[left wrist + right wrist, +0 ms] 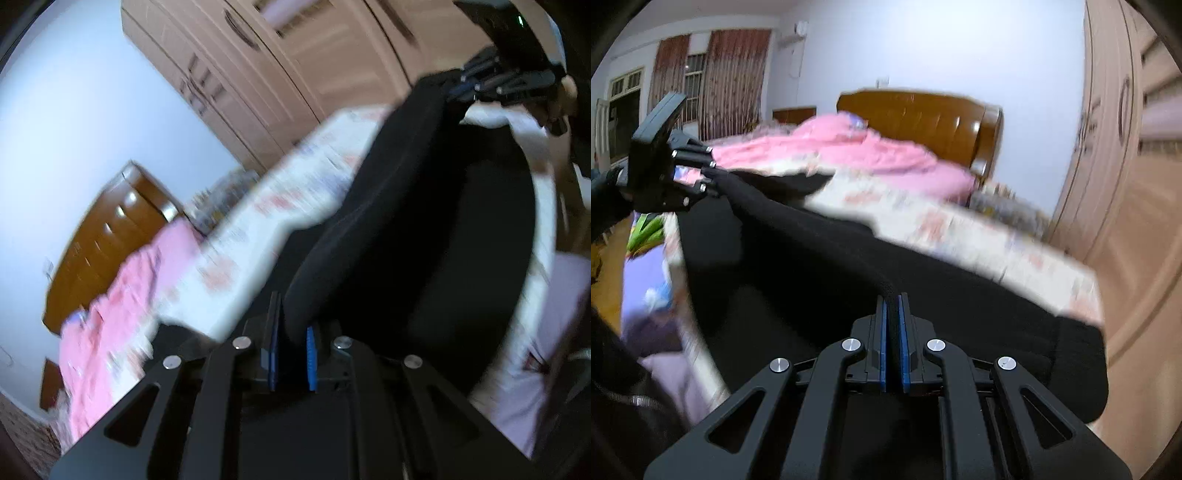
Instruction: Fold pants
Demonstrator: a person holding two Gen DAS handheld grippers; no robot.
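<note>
my left gripper [291,325] clamped on a fold of the black pants [424,221], my right gripper [894,314] pinched on their edge, cloth stretched between both above the floral bed [960,236]

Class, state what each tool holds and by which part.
Both hold the black pants by one thick edge: right tool at one end, left tool at the other.

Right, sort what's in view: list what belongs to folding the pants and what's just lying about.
Part of the job:
- black pants, stretched between the two claws
- left claw, shut on the pants
- right claw, shut on the pants
- bed with its floral sheet, under the pants

Just lying about:
- pink quilt
- wooden headboard
- wardrobe
- curtains
</note>
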